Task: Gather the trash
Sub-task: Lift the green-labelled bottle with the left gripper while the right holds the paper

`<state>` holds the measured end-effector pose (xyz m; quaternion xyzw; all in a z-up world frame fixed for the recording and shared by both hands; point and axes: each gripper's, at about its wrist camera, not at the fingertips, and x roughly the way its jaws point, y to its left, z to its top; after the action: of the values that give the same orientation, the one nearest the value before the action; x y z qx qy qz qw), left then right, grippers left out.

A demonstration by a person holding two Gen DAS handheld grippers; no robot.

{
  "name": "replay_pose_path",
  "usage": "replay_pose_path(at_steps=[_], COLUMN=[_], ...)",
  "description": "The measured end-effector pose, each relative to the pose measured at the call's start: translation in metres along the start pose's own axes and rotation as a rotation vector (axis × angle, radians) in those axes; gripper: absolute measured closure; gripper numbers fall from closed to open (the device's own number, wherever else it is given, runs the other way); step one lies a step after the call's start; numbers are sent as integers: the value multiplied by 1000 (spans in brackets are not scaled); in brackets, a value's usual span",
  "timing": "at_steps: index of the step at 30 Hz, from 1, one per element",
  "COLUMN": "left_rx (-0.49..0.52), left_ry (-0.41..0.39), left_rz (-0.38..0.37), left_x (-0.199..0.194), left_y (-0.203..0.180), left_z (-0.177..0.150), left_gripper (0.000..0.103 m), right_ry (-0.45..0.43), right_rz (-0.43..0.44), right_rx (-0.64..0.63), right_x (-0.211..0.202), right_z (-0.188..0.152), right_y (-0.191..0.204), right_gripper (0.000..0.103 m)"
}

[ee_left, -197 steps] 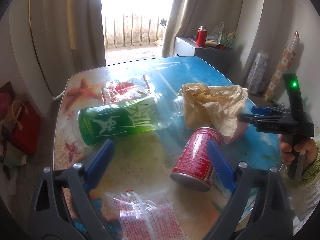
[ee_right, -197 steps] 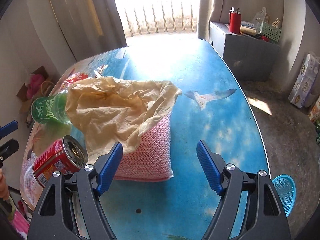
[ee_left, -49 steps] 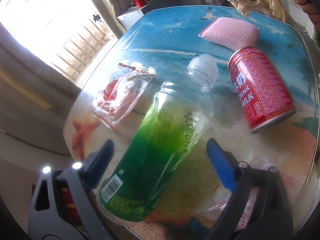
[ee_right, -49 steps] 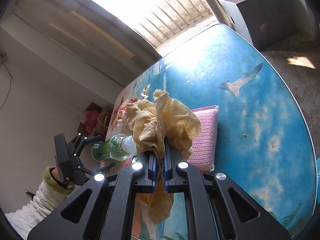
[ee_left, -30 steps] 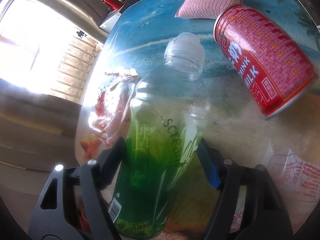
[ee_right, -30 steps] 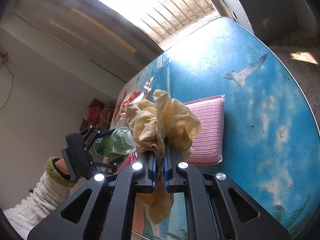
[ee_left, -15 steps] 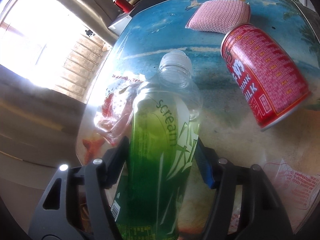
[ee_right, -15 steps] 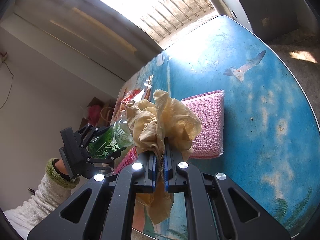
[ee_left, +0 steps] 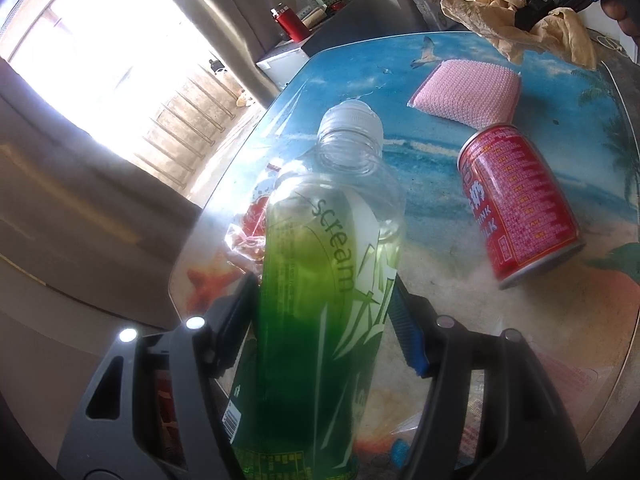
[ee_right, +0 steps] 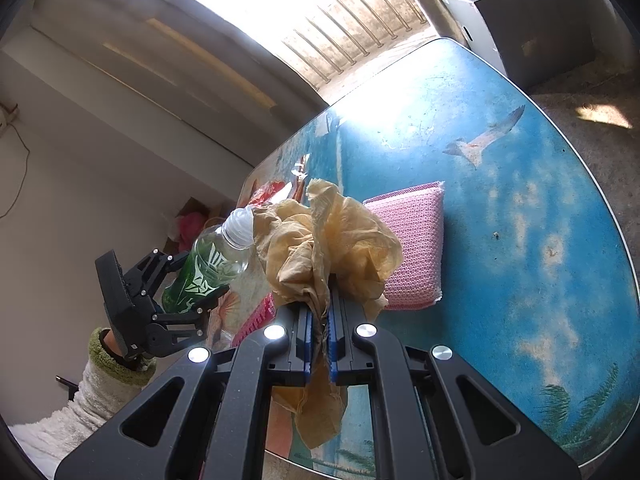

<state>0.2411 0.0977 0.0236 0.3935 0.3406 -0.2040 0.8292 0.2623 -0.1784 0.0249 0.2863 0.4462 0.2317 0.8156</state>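
Note:
My left gripper [ee_left: 324, 316] is shut on a green-labelled plastic bottle [ee_left: 320, 300] and holds it tilted above the table; it also shows in the right wrist view [ee_right: 208, 264]. My right gripper [ee_right: 319, 320] is shut on a crumpled tan paper [ee_right: 324, 248] and holds it over the table; the paper also shows in the left wrist view [ee_left: 504, 20]. A red drink can [ee_left: 516, 204] lies on its side on the table [ee_right: 540, 208]. A clear wrapper with red print [ee_left: 250, 224] lies behind the bottle.
A pink sponge [ee_right: 416, 240] lies on the table beside the can. Another clear wrapper [ee_left: 560, 372] lies near the front edge. A grey cabinet [ee_right: 532, 12] with a red flask [ee_left: 292, 26] stands beyond the table's far end.
My left gripper closed on the bottle and lifted it off the table, tipping it more upright. My right gripper still holds the tan paper, almost in the same place.

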Motion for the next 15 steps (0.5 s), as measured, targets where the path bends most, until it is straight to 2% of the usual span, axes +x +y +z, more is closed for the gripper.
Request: replay_pose_path(at_steps=[4,11,15], left_rx=[-107,-353,-526], left_ry=[-30,-83,-126], left_rz=[12,18,-28], left_x=[-17,-58,-80], left_y=[13,32,41], left_z=[1,6,5], left_gripper=[42,42,42], right_ry=[-8,-13,-16], right_rz=[1,0,9], right_rx=[-5,-6,-12], right_x=[-5,-8,-10], right_z=[-2,-3,-6], right_y=[1,3,7], right_gripper=[97,97,97])
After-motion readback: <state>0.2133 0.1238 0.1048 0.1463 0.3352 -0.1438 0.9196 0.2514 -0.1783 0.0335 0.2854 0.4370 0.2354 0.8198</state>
